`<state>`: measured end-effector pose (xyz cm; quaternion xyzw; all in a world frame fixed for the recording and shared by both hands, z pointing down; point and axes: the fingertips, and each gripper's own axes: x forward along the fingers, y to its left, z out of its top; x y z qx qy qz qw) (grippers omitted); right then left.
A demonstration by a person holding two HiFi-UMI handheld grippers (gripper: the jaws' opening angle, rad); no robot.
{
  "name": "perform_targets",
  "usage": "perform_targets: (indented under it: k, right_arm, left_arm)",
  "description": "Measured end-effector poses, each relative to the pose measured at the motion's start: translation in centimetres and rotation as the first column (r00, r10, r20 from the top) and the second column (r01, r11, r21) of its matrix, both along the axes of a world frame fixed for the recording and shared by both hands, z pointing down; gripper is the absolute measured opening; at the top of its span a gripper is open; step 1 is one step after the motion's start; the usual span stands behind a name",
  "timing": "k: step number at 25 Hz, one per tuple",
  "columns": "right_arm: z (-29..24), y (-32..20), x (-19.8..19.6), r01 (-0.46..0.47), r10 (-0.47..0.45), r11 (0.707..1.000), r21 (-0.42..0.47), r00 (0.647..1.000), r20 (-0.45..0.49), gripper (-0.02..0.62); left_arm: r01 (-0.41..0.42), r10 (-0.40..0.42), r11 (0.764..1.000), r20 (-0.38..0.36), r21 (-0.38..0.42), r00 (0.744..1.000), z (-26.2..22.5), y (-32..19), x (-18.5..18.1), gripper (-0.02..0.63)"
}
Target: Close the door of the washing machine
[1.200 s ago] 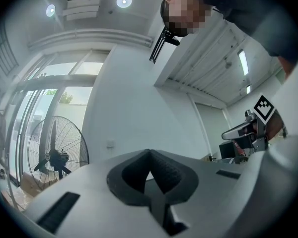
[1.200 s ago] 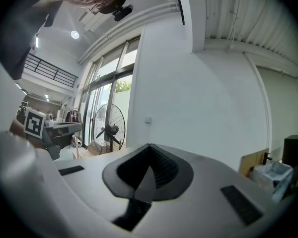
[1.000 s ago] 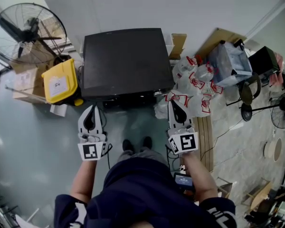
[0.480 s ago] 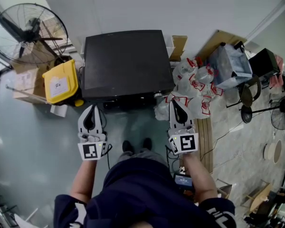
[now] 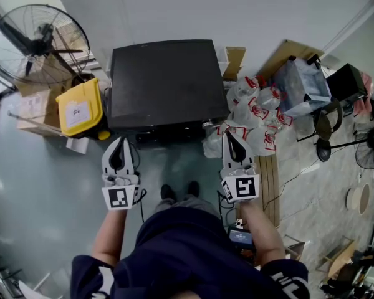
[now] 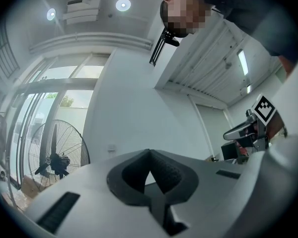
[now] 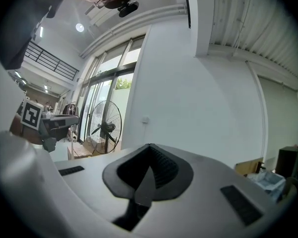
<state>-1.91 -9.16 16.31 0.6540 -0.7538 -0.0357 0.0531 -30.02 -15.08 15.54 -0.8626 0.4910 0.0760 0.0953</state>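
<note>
From above, the washing machine (image 5: 159, 80) shows as a black box against the white wall. Only its top and a strip of its front edge are visible; the door is hidden from me. My left gripper (image 5: 119, 141) hovers just in front of the machine's left front corner, jaws shut and empty. My right gripper (image 5: 227, 134) is held off the right front corner, also shut on nothing. In the left gripper view the left gripper (image 6: 150, 152) points slightly upward at the white wall. The right gripper (image 7: 150, 147) points level in the right gripper view.
A standing fan (image 5: 34, 39), a yellow bin (image 5: 80, 108) and a cardboard box (image 5: 31, 108) crowd the machine's left side. White-and-red plastic bags (image 5: 255, 114), a grey bag and a chair (image 5: 327, 120) lie to its right. The person's feet (image 5: 177, 190) stand on grey floor before the machine.
</note>
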Motion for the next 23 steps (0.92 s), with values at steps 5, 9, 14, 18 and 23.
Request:
perform_targets:
  k: [5,9,14,18,23]
  right_arm:
    - [0.02,0.10,-0.16,0.005,-0.005,1.000,-0.002,1.000,-0.001,0.018]
    - [-0.43,-0.01,0.12,0.003,-0.002,1.000,0.003,1.000,-0.003,0.018]
    - [-0.33,-0.18,-0.21,0.009,-0.009,1.000,0.004,1.000,-0.007,0.018]
    - [-0.40,-0.24,-0.19,0.009,-0.009,1.000,0.002,1.000,-0.007,0.018]
    - [-0.30,-0.47,-0.75,0.016,-0.016,1.000,0.001,1.000,0.000,0.018]
  left_arm:
    - [0.000,0.000,1.000,-0.002,-0.002,1.000,0.05,0.08,0.22,0.023]
    - [-0.001,0.001,1.000,-0.004,0.004,1.000,-0.34,0.17,0.47,0.023]
    - [-0.001,0.001,1.000,0.005,0.003,1.000,-0.01,0.16,0.22,0.023]
    - [0.003,-0.003,1.000,0.001,0.002,1.000,-0.12,0.18,0.25,0.023]
    - [0.004,-0.004,1.000,0.006,0.002,1.000,-0.16,0.05,-0.10,0.023]
